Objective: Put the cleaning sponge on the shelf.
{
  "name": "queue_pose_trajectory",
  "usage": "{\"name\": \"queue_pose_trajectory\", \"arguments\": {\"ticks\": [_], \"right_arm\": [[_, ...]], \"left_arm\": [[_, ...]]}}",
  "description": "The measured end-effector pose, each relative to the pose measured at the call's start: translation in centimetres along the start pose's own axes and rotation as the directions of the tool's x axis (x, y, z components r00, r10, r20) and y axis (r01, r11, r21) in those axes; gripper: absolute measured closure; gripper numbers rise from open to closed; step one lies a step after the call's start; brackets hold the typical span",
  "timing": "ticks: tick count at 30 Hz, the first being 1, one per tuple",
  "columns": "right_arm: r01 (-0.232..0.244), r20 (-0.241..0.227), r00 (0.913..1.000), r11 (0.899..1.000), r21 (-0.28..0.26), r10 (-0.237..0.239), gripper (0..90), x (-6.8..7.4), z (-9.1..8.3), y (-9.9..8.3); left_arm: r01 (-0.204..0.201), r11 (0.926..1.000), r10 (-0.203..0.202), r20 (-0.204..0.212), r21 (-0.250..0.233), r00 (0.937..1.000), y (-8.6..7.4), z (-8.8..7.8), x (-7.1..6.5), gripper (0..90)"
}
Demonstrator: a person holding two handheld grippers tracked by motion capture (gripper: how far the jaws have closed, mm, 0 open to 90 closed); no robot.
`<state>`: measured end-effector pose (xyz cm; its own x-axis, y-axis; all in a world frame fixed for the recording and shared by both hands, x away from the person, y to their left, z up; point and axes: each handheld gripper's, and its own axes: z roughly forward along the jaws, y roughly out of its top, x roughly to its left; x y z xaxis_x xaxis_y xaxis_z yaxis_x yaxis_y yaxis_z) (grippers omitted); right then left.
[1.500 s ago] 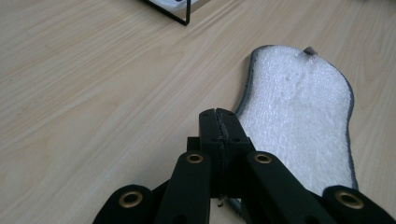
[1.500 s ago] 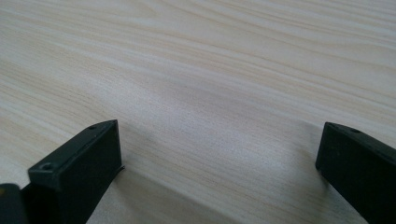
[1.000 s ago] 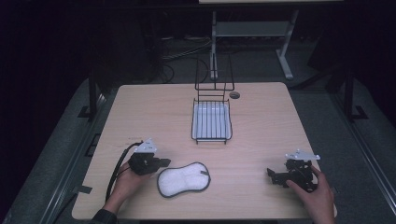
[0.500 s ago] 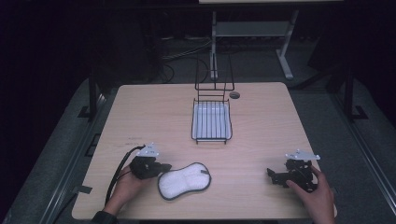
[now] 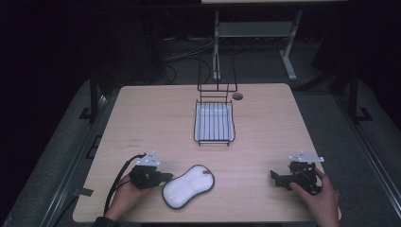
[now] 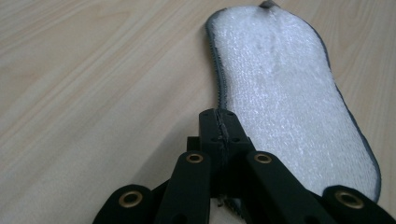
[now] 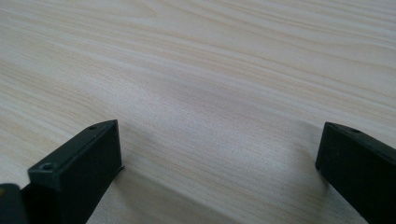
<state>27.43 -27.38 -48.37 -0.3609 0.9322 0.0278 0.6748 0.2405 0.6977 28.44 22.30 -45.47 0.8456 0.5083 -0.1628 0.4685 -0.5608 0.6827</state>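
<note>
Since a second ago my left gripper (image 5: 163, 177) has slid a little toward me with the pad (image 5: 188, 186), whose near end has shifted along. On the tabletop (image 5: 265, 127), the rack (image 5: 214, 122) sits well behind. The pad lies flat near the front edge, its dark rim pinched in my left gripper. My right gripper (image 5: 275, 176) rests spread, holding nothing.

Pad (image 6: 289, 93): white nubby cloth, dark stitched edging. Table (image 5: 156, 118): pale wood grain, smooth matt. Rack (image 5: 214, 120): thin black wire metal. Left gripper (image 6: 219, 128): matt black plastic, brass-coloured inserts.
</note>
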Motion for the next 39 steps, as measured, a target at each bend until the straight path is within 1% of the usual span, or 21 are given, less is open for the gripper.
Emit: {"name": "queue_pose_trajectory", "arguments": {"ticks": [6,8,9,10,11,13,16,19,20,21,22,23,24,25,28,29,34,35,37,39], "right_arm": [[0.000,0.000,1.0000,1.000,0.000,0.000,0.0,0.0,0.0,0.0],[0.000,0.000,1.0000,1.000,0.000,0.000,0.0,0.0,0.0,0.0],[0.000,0.000,1.0000,1.000,0.000,0.000,0.0,0.0,0.0,0.0],[0.000,0.000,1.0000,1.000,0.000,0.000,0.0,0.0,0.0,0.0],[0.000,0.000,1.0000,1.000,0.000,0.000,0.0,0.0,0.0,0.0],[0.000,0.000,1.0000,1.000,0.000,0.000,0.0,0.0,0.0,0.0],[0.000,0.000,1.0000,1.000,0.000,0.000,0.0,0.0,0.0,0.0],[0.000,0.000,1.0000,1.000,0.000,0.000,0.0,0.0,0.0,0.0],[0.000,0.000,1.0000,1.000,0.000,0.000,0.0,0.0,0.0,0.0],[0.000,0.000,1.0000,1.000,0.000,0.000,0.0,0.0,0.0,0.0],[0.000,0.000,1.0000,1.000,0.000,0.000,0.0,0.0,0.0,0.0],[0.000,0.000,1.0000,1.000,0.000,0.000,0.0,0.0,0.0,0.0],[0.000,0.000,1.0000,1.000,0.000,0.000,0.0,0.0,0.0,0.0],[0.000,0.000,1.0000,1.000,0.000,0.000,0.0,0.0,0.0,0.0],[0.000,0.000,1.0000,1.000,0.000,0.000,0.0,0.0,0.0,0.0],[0.000,0.000,1.0000,1.000,0.000,0.000,0.0,0.0,0.0,0.0],[0.000,0.000,1.0000,1.000,0.000,0.000,0.0,0.0,0.0,0.0],[0.000,0.000,1.0000,1.000,0.000,0.000,0.0,0.0,0.0,0.0],[0.000,0.000,1.0000,1.000,0.000,0.000,0.0,0.0,0.0,0.0],[0.000,0.000,1.0000,1.000,0.000,0.000,0.0,0.0,0.0,0.0]], "left_arm": [[0.026,0.9995,-0.026,-0.005,-0.019,0.9996,0.0,-0.2,0.1,89.1],[0.027,0.9994,-0.027,-0.007,-0.020,0.9996,0.1,-0.3,0.2,87.7],[0.035,0.9987,-0.036,-0.010,-0.036,0.9993,0.2,-0.4,0.2,83.8],[0.035,0.9987,-0.036,-0.010,-0.036,0.9993,0.2,-0.4,0.2,81.3],[0.055,0.9973,-0.055,-0.004,-0.049,0.9985,0.3,-0.6,0.2,79.0],[0.074,0.9952,-0.074,0.002,-0.064,0.9972,0.5,-0.6,0.2,71.6],[0.074,0.9946,-0.074,0.002,-0.073,0.9972,0.7,-0.6,0.1,60.4],[0.070,0.9952,-0.070,0.004,-0.069,0.9975,1.1,-0.2,-0.6,53.1],[0.070,0.9952,-0.070,0.004,-0.069,0.9975,1.1,-0.2,-0.6,50.6],[0.065,0.9956,-0.065,0.003,-0.068,0.9979,1.3,0.1,-0.7,50.6],[0.061,0.9961,-0.061,0.004,-0.063,0.9981,1.4,0.2,-0.8,44.9],[0.054,0.9965,-0.054,0.003,-0.064,0.9985,1.5,0.3,-1.0,41.6],[0.050,0.9967,-0.050,0.003,-0.063,0.9987,1.7,0.5,-1.2,41.6],[0.045,0.9971,-0.045,-0.001,-0.062,0.9990,1.9,0.8,-1.4,36.4],[0.037,0.9974,-0.038,-0.006,-0.062,0.9993,2.2,1.1,-1.6,29.5],[0.030,0.9977,-0.031,-0.007,-0.060,0.9995,2.4,1.4,-1.9,27.9],[0.020,0.9984,-0.021,-0.013,-0.053,0.9997,2.7,2.2,-2.3,22.4],[0.012,0.9990,-0.012,-0.015,-0.044,0.9998,2.8,2.3,-2.3,21.9],[0.008,0.9994,-0.008,-0.016,-0.035,0.9998,2.8,2.6,-2.3,21.5],[0.010,0.9994,-0.010,-0.013,-0.034,0.9999,2.8,2.7,-2.4,21.4]]}}
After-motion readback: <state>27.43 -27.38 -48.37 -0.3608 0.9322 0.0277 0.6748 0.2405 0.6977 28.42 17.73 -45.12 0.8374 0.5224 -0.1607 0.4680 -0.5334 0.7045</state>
